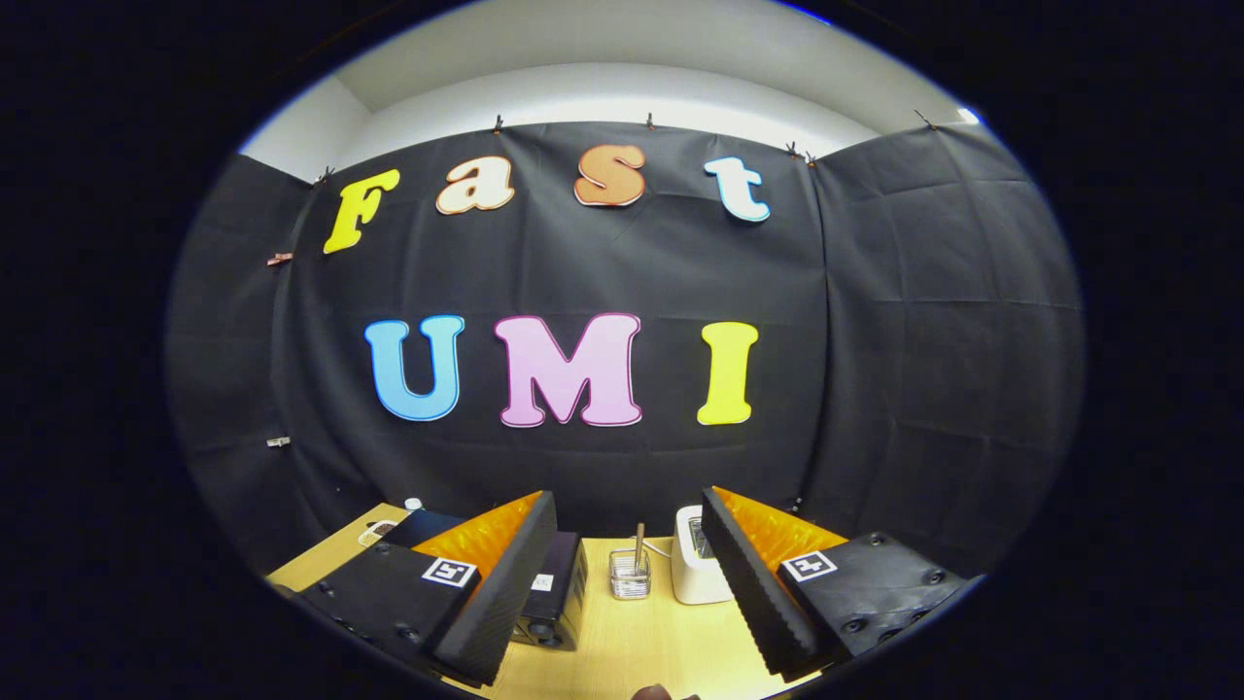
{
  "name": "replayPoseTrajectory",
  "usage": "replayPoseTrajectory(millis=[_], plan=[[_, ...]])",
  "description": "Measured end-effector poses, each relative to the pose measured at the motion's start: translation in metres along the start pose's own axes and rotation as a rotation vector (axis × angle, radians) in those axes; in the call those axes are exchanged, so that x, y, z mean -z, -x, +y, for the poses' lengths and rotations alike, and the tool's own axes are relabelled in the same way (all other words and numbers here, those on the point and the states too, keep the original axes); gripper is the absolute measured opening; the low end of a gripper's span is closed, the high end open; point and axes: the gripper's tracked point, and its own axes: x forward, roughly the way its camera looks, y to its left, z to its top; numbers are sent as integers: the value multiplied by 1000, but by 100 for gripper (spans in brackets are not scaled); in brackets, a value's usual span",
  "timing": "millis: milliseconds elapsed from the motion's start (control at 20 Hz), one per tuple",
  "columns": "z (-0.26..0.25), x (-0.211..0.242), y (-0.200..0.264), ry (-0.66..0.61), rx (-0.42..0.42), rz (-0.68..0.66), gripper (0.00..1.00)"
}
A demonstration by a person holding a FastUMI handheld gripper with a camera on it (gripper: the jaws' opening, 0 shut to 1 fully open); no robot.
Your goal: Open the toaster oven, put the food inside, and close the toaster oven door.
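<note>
My gripper [628,506] is open, with a wide gap and nothing between the fingers, held high above a wooden table [632,642]. The black toaster oven [561,591] stands on the table just ahead, mostly hidden behind the left finger [505,583]. Only its right end and a bit of its top show, so I cannot tell how its door stands. A small brown rounded thing [663,692] peeks in at the near edge of the table, below the gap; too little of it shows to identify it.
A clear glass holder [630,574] with a stick in it stands between the fingers, beyond the oven. A white toaster [695,569] sits beside it, against the right finger [748,583]. A small pale object [375,532] and a white cap [413,504] lie at the table's far left.
</note>
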Motion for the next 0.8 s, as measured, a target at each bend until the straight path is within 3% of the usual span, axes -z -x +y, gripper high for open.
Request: replayPoseTrajectory(millis=[800], plan=[[-20, 6, 1, 7, 12, 4, 98]])
